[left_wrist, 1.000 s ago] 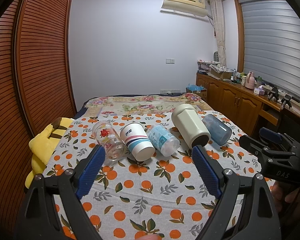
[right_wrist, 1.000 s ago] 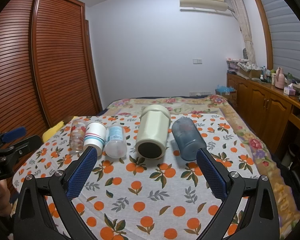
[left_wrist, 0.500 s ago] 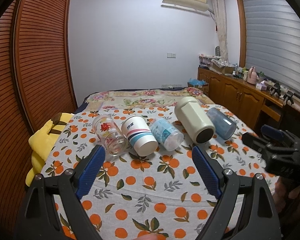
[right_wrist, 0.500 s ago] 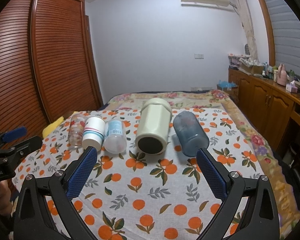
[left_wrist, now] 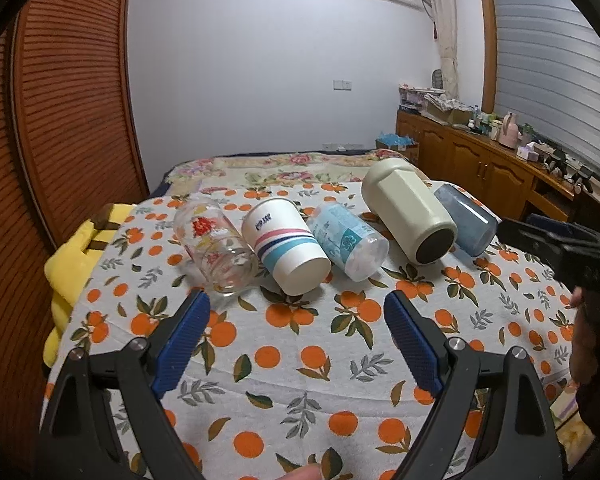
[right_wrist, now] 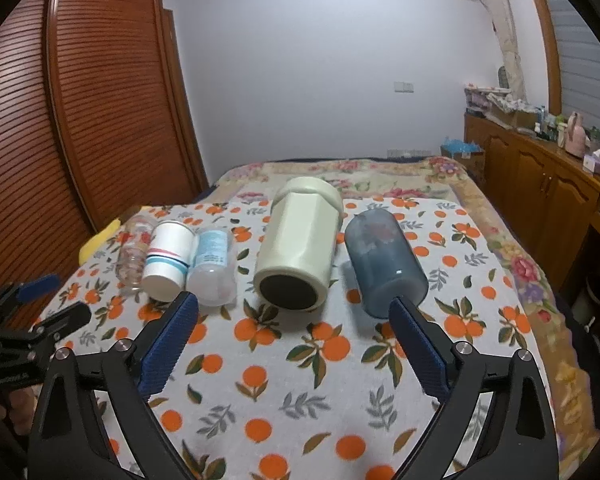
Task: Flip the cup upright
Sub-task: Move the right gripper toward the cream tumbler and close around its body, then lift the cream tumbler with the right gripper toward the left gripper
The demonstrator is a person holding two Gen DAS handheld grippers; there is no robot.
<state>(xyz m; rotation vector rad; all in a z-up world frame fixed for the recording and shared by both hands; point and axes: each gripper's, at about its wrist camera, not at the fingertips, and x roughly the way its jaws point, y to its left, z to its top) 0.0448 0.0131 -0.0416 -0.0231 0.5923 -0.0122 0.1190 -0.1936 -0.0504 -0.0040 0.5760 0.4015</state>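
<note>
Five cups on side in row on orange-print cloth (left_wrist: 300, 360), long axes toward grippers. Left gripper (left_wrist: 296, 334) wide open, empty, nearest paper cup (left_wrist: 286, 250); right gripper (right_wrist: 294, 332) wide open, empty, faces cream tumbler (right_wrist: 298, 248).

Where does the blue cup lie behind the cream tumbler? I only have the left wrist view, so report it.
Observer: The blue cup lies on its side, apart from the cream tumbler. A strip of the orange-print cloth shows between them.
Operator: Now report the right tool.
Observer: The right tool is open with nothing between its fingers. In the right wrist view its right fingertip overlaps the near end of the blue cup, but I cannot tell whether they touch.
</note>
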